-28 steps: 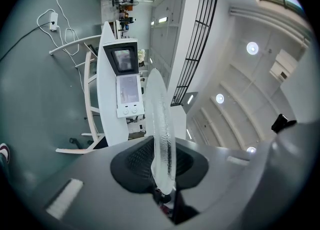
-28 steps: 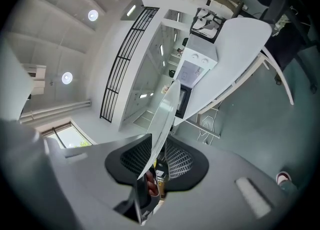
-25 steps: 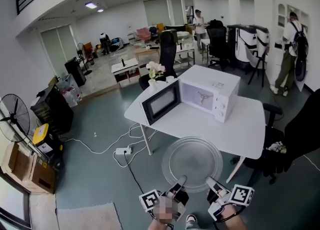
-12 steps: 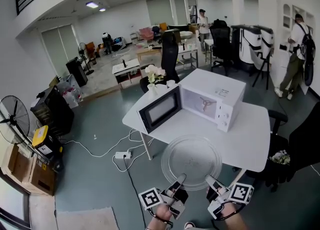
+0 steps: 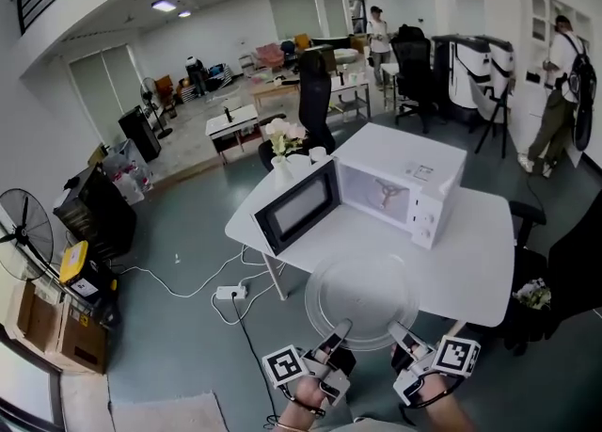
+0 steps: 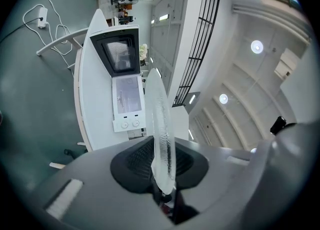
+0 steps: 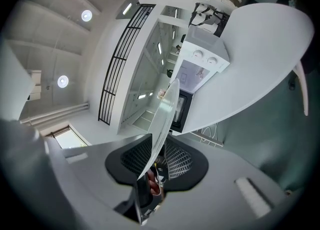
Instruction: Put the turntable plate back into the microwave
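A clear glass turntable plate (image 5: 362,296) is carried level in front of me, held by its near rim. My left gripper (image 5: 340,331) is shut on the rim at the left, and my right gripper (image 5: 396,330) is shut on it at the right. In the left gripper view the plate (image 6: 161,134) runs edge-on between the black pads. The right gripper view shows the plate (image 7: 165,119) edge-on too. Ahead, a white microwave (image 5: 400,181) stands on a white table (image 5: 470,261) with its door (image 5: 296,204) swung open to the left, and the cavity shows a bare roller hub.
A vase of flowers (image 5: 280,143) stands at the table's far left corner. A power strip and cables (image 5: 230,292) lie on the floor at the left. A black office chair (image 5: 315,91) stands behind the table, another dark chair (image 5: 564,261) at the right. People stand far back.
Both grippers and the plate have moved forward toward the table; the plate's far edge now overlaps the table's near edge. The microwave looks closer.
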